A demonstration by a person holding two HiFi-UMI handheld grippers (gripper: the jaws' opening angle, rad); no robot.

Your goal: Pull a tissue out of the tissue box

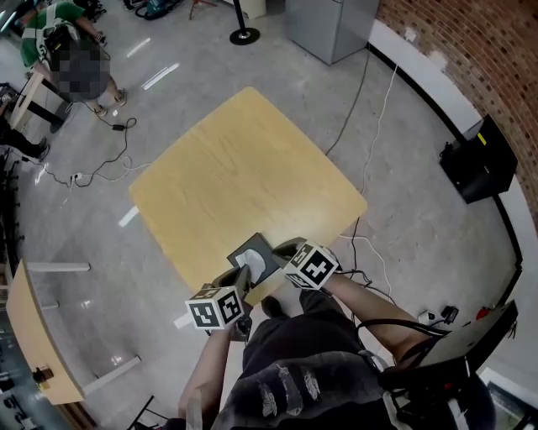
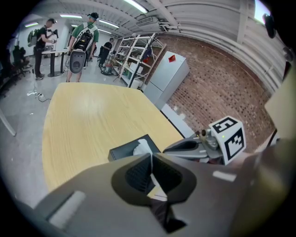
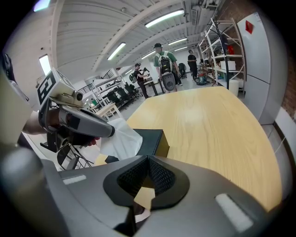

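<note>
A dark tissue box (image 1: 252, 249) sits at the near edge of the wooden table (image 1: 244, 168). A white tissue (image 3: 121, 139) stands up out of its top slot. My left gripper (image 1: 244, 274) is shut on the tissue; in the right gripper view its fingertips (image 3: 110, 131) pinch the tissue's upper edge above the box (image 3: 153, 139). In the left gripper view the closed jaws cover most of the box (image 2: 124, 151), and a bit of tissue (image 2: 142, 148) shows above them. My right gripper (image 1: 282, 250) is shut with nothing in it, just right of the box.
The box lies near the table's front edge, with bare wood beyond it. On the floor are cables, a black case (image 1: 477, 158), a grey cabinet (image 1: 332, 25) and another table (image 1: 25, 336). A person (image 1: 71, 50) stands far off at upper left.
</note>
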